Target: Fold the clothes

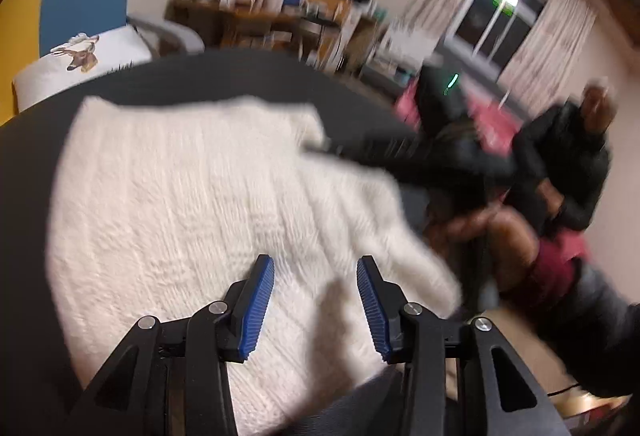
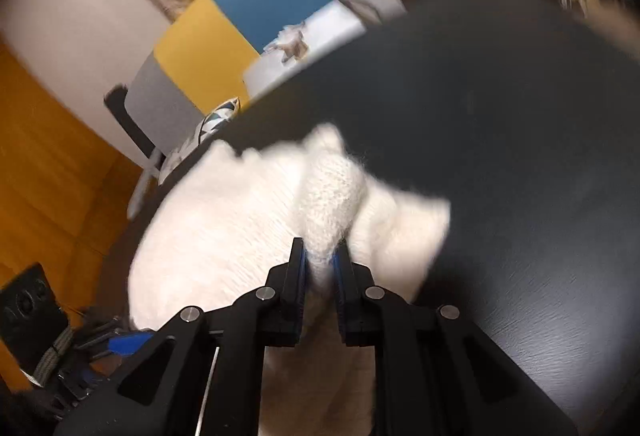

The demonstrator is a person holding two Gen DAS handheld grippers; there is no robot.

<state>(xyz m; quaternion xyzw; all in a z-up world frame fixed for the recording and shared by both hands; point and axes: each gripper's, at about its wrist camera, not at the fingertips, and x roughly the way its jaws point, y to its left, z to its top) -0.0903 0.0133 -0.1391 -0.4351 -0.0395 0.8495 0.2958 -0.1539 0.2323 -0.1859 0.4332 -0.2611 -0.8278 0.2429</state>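
pinching a fold of the white knit sweater in my right gripper | left gripper open, empty above it | folding barely begun, sweater mostly spread on the black table

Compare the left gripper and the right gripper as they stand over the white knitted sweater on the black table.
The left gripper stands open with nothing between its blue pads, while the right gripper is shut on a bunched fold of the white knitted sweater. The left gripper hangs above flat knit; the right gripper pinches fabric near the sweater's edge by the black table. Both are black two-finger tools with blue ribbed pads.
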